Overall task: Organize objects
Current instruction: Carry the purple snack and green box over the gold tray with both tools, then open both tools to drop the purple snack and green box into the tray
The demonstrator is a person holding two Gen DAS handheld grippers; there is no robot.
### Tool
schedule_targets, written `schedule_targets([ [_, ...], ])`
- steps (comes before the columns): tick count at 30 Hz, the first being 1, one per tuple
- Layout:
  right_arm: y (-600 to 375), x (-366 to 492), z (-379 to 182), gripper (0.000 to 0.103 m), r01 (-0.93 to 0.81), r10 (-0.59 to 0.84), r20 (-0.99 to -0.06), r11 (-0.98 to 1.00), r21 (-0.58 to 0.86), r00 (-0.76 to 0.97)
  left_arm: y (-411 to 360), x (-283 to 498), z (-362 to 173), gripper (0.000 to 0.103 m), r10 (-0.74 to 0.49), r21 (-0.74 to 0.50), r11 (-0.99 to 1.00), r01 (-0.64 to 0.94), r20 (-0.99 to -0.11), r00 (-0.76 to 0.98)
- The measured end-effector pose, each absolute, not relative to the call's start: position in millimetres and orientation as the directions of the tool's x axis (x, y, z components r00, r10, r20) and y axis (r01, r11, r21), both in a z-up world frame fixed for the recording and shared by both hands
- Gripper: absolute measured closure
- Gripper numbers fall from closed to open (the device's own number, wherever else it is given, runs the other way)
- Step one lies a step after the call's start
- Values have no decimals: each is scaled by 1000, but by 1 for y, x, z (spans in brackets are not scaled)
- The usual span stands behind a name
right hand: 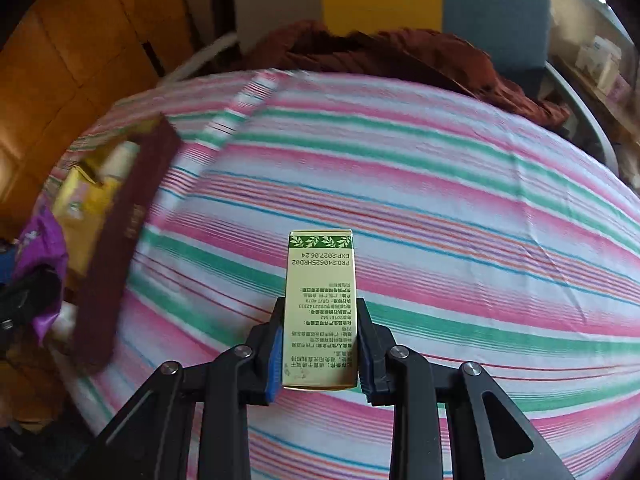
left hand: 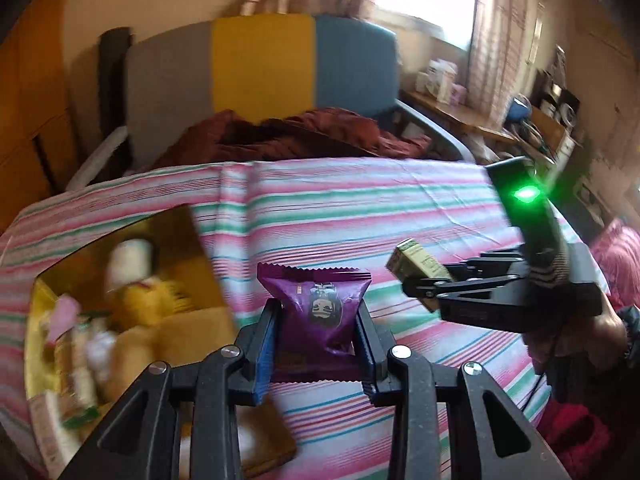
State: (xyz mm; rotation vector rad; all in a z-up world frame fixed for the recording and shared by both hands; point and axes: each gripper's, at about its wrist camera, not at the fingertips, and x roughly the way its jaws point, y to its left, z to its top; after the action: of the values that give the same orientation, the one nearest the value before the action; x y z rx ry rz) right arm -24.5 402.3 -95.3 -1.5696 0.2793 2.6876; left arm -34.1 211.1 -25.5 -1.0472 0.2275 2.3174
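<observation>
Left tool (left hand: 316, 334) grips a crinkled purple foil snack packet (left hand: 316, 308); right tool (right hand: 319, 350) clamps a slim gold-and-green cardboard box (right hand: 320, 308) above the striped bedsheet (right hand: 460, 208).

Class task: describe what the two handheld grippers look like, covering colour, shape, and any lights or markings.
Both are black plastic with angular linkage arms and silver pivot bolts. The left gripper and right gripper have blue-padded fingers. A green light glows on the right one's body.

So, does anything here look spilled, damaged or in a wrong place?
Nothing stands out. The left tongs are shut on a sealed purple snack packet, the right tongs on an undented gold carton. The dark red box sits on the striped sheet, its contents blurred.
</observation>
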Motion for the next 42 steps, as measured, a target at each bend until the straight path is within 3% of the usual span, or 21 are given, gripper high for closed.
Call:
schedule_targets([
  [8, 310, -36, -44, 73, 54, -219, -786, -972, 230, -578, 112, -46, -19, 68, 357, -117, -908, -402, -717, -598],
  [16, 230, -40, -32, 73, 165, -344, -746, -938, 306, -571, 40, -60, -31, 68, 298, -172, -951, -257, -728, -618],
  [22, 194, -45, -37, 72, 177, -364, -751, -930, 321, -550, 35, -79, -28, 67, 316, -194, -947, -256, -707, -632],
  [26, 188, -52, -47, 62, 163, -362, -762, -931, 327, -537, 40, -90, -28, 59, 302, -172, -951, -257, -703, -645],
  [34, 186, -45, -54, 61, 164, -368, -771, -929, 332, -520, 28, -80, -36, 46, 263, -163, -964, -212, -715, -647],
  [42, 170, -50, -52, 63, 197, -333, -780, -943, 269, -530, 23, -61, -26, 42, 216, -122, -975, -185, -695, -686],
])
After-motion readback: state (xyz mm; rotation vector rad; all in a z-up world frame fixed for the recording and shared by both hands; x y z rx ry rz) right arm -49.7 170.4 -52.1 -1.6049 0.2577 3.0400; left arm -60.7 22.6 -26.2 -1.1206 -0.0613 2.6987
